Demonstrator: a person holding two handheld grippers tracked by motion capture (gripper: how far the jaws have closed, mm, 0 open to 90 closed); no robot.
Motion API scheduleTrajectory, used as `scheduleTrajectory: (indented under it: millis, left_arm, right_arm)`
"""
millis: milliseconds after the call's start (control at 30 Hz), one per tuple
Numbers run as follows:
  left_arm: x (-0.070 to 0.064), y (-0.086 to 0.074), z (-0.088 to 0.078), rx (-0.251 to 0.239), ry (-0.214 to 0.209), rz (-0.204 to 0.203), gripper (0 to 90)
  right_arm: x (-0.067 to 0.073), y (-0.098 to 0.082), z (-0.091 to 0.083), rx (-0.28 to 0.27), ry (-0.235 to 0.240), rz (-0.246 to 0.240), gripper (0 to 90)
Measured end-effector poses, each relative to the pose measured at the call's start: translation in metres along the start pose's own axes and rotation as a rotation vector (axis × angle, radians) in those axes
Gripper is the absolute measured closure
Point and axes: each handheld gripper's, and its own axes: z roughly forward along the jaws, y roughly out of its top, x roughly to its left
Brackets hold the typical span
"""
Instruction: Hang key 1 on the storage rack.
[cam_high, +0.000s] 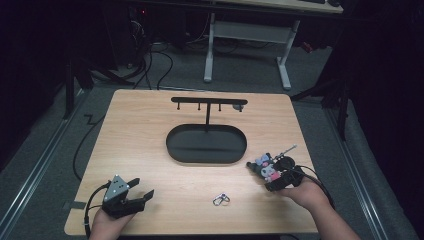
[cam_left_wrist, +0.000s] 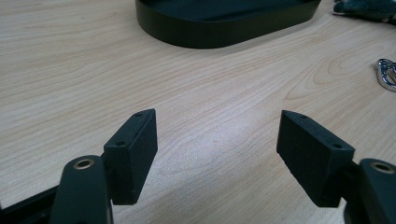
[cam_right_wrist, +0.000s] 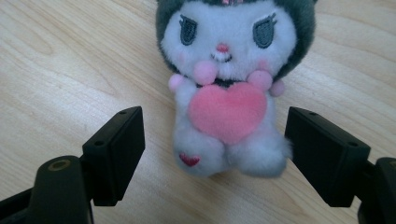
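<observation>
A light wooden table (cam_high: 150, 150) carries a black oval-based hook stand (cam_high: 206, 143); right of its base lies a plush toy (cam_high: 266, 167), in front a metal clasp (cam_high: 221, 200).

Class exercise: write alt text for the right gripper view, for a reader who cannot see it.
A plush toy holding a pink heart lies on a wooden table, its lower body between the open black jaws of the right gripper, which do not touch it.

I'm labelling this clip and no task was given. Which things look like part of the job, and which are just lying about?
Likely part of the job, as a guess:
plush toy between the open right gripper jaws
black hook stand on its oval tray
metal clasp

Lying about or idle:
left gripper, open over bare table
white desk frame behind
</observation>
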Motion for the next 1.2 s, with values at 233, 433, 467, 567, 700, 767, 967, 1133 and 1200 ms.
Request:
scheduleTrajectory:
  millis: [233, 433, 467, 567, 700, 767, 967, 1133, 1200]
  left_arm:
    - [0.000, 0.000, 0.000, 0.000, 0.002, 0.001, 29.7]
    - [0.000, 0.000, 0.000, 0.002, -0.003, 0.001, 29.8]
    - [-0.001, 0.000, 0.000, 0.002, -0.003, 0.001, 29.8]
    - [0.000, 0.000, 0.000, 0.002, -0.004, 0.001, 29.8]
    - [0.000, -0.001, 0.000, 0.002, -0.004, 0.000, 29.8]
    - [0.000, -0.001, 0.000, 0.002, -0.003, 0.001, 29.7]
    - [-0.001, -0.001, 0.000, 0.002, -0.001, 0.001, 29.7]
    - [-0.001, -0.001, 0.000, -0.002, 0.001, 0.002, 29.8]
    - [-0.001, -0.001, 0.000, -0.002, 0.001, 0.002, 29.8]
  right_arm:
    - [-0.003, 0.000, 0.007, -0.001, -0.009, 0.017, 28.3]
    - [-0.004, -0.001, 0.010, -0.013, -0.025, 0.021, 37.2]
    - [-0.004, -0.001, 0.010, -0.012, -0.028, 0.017, 38.5]
    - [-0.003, -0.001, 0.011, -0.010, -0.024, 0.022, 44.1]
    - [-0.002, -0.002, 0.011, -0.019, -0.028, 0.007, 47.6]
    - [-0.002, -0.002, 0.010, -0.020, -0.026, 0.004, 48.3]
    - [-0.001, -0.003, 0.001, -0.034, -0.008, 0.013, 48.6]
    - [0.002, -0.003, -0.011, -0.038, 0.033, 0.019, 48.6]
    - [0.005, -0.003, -0.016, -0.042, 0.046, 0.013, 48.6]
